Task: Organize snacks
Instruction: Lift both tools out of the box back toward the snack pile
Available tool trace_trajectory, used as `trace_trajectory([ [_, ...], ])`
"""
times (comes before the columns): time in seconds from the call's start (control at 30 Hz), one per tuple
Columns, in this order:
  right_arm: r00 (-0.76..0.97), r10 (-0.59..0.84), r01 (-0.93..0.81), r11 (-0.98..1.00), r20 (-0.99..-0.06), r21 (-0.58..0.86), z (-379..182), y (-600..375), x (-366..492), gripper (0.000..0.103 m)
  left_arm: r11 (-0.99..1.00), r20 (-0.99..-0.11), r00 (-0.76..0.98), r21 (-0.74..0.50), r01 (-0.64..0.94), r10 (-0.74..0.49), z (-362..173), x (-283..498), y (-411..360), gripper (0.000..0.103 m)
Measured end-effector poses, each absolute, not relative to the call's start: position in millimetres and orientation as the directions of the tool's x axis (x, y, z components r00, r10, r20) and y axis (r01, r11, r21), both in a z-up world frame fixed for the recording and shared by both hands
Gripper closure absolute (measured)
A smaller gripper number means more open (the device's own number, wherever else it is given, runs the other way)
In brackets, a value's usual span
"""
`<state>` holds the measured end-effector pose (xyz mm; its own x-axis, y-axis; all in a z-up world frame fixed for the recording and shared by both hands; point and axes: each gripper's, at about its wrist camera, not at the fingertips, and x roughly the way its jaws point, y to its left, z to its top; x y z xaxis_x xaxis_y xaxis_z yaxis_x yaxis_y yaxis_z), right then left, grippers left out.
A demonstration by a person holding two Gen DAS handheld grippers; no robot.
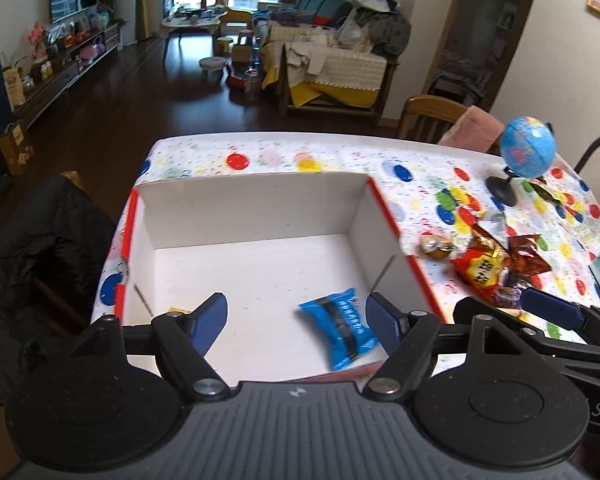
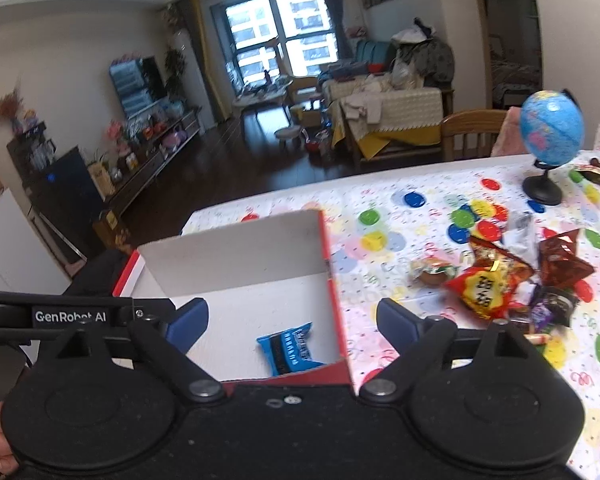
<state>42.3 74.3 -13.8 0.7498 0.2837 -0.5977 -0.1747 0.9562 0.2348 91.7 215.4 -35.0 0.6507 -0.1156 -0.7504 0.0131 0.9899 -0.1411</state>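
Note:
A white box with red edges (image 1: 256,204) stands on the table; it also shows in the right wrist view (image 2: 236,256). A blue snack packet (image 1: 342,330) lies on its floor, also seen from the right wrist (image 2: 290,350). A yellow snack (image 1: 178,311) peeks out by the left finger. My left gripper (image 1: 296,324) is open and empty above the box's near side. My right gripper (image 2: 292,324) is open and empty over the box's near right corner. A pile of snacks (image 2: 504,284) with a red-yellow bag (image 1: 480,272) lies on the table right of the box.
A blue globe on a black stand (image 2: 550,136) is at the table's far right, also in the left wrist view (image 1: 526,152). A green packet (image 2: 598,174) lies beside it. A wooden chair (image 1: 432,116) stands behind the table. A dark jacket (image 1: 48,232) hangs at the left.

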Motion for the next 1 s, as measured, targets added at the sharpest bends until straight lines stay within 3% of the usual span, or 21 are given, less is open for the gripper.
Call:
trace_trajectory([
  [0.5,0.818,0.172,-0.037,0.968,-0.549,0.248,-16.8,-11.4,8.0,0.002,0.980,-0.732,0.653,-0.164,0.110,-0.195,-29.5,82.0,135.4,0.026],
  [1.0,0.783,0.088,0.059,0.975,-0.615,0.215,-52.7,-114.1,7.0,0.000,0.979,-0.769,0.605,-0.157,0.134,-0.206,-60.0,96.5,29.6,0.026],
])
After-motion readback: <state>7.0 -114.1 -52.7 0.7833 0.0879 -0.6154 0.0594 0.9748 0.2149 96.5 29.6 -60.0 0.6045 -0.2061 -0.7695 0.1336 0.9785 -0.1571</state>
